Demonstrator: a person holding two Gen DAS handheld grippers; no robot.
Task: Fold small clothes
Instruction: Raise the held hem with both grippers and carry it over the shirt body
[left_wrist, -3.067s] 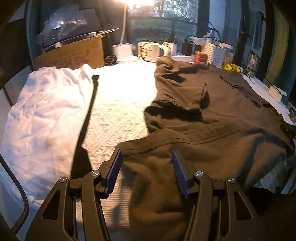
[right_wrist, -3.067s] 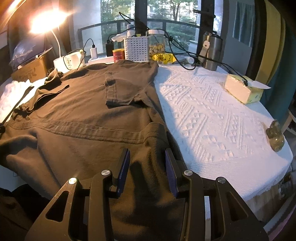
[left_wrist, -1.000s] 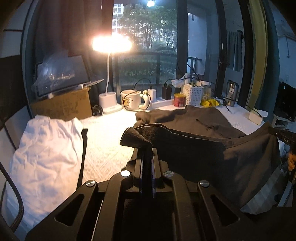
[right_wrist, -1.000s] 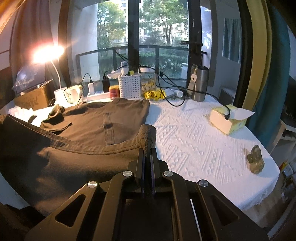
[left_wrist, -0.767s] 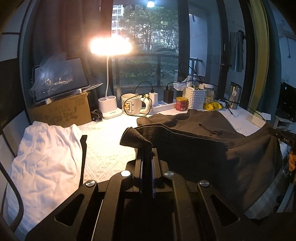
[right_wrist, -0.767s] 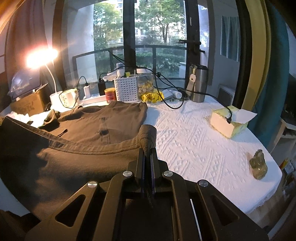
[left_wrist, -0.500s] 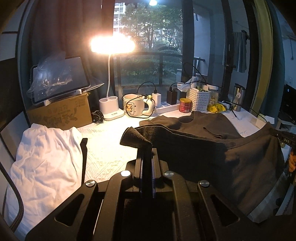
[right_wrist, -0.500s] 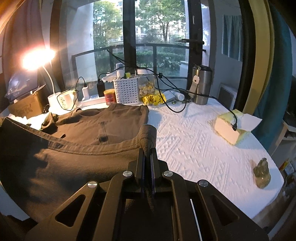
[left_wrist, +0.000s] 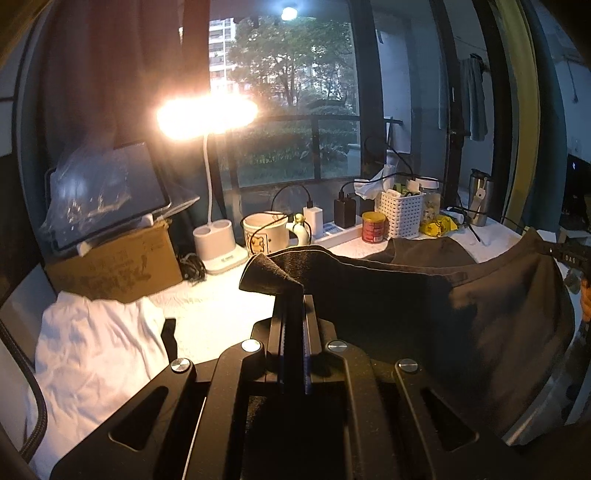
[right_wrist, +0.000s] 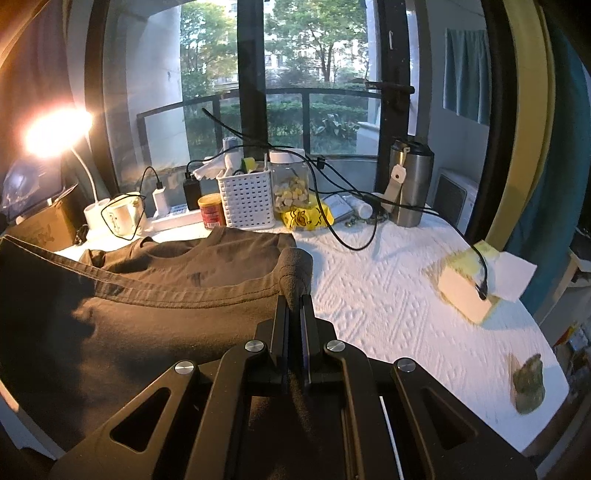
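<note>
While both pairs of jaws stand pressed together, each pinches a corner of the same dark brown T-shirt's hem. The left gripper (left_wrist: 293, 295) clamps one hem corner, a flap of cloth poking up past its tips; the right gripper (right_wrist: 294, 299) clamps the opposite corner, with a rounded fold of fabric rising above its fingers. Between them the hem of the dark brown T-shirt (right_wrist: 155, 317) is lifted clear of the table and stretched taut, while its collar end lies flat toward the table's far edge. Under it, the white textured tablecloth (right_wrist: 388, 306) covers the table. At the left edge lies a crumpled white garment (left_wrist: 92, 354), next to a cardboard box (left_wrist: 114, 266). Along the far edge stand a lit desk lamp (left_wrist: 218, 236), a mug (left_wrist: 264, 232), a red tin (right_wrist: 211, 211), a white perforated basket (right_wrist: 245, 203) and a steel tumbler (right_wrist: 410, 184). Toward the right edge sits a yellow tissue box (right_wrist: 469, 288), and a small greenish figurine (right_wrist: 528, 384) nearer the front right corner.
</note>
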